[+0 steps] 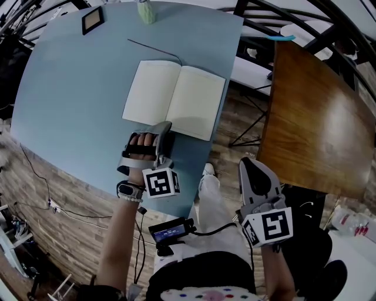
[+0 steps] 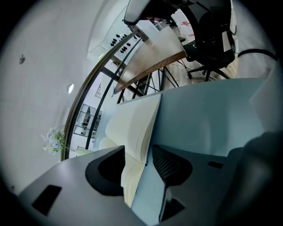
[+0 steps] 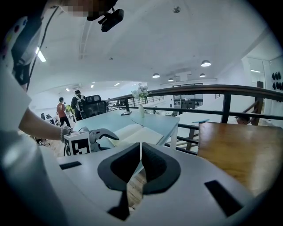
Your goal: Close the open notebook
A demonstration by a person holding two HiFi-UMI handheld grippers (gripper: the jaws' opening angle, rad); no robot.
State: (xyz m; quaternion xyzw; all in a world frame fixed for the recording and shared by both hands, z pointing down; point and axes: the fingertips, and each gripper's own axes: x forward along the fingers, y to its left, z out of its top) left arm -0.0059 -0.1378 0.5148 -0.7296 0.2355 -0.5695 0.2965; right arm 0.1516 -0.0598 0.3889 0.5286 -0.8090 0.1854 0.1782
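Note:
The open notebook (image 1: 174, 99) lies flat with blank cream pages on the light blue table (image 1: 76, 88), near its front right edge. My left gripper (image 1: 166, 132) is at the notebook's near edge, jaws open. In the left gripper view the edge of the page stack (image 2: 135, 128) sits between the jaws of that gripper (image 2: 138, 161), and the pads do not press on it. My right gripper (image 1: 247, 164) hangs off the table over the wooden floor, shut and empty (image 3: 140, 152). From there I see the notebook (image 3: 132, 133) and the left gripper (image 3: 112, 134).
A brown wooden table (image 1: 311, 117) stands to the right across a gap of floor. At the blue table's far edge sit a small dark frame (image 1: 93, 19) and a pale vase (image 1: 146, 10). A thin dark line (image 1: 155, 50) lies behind the notebook.

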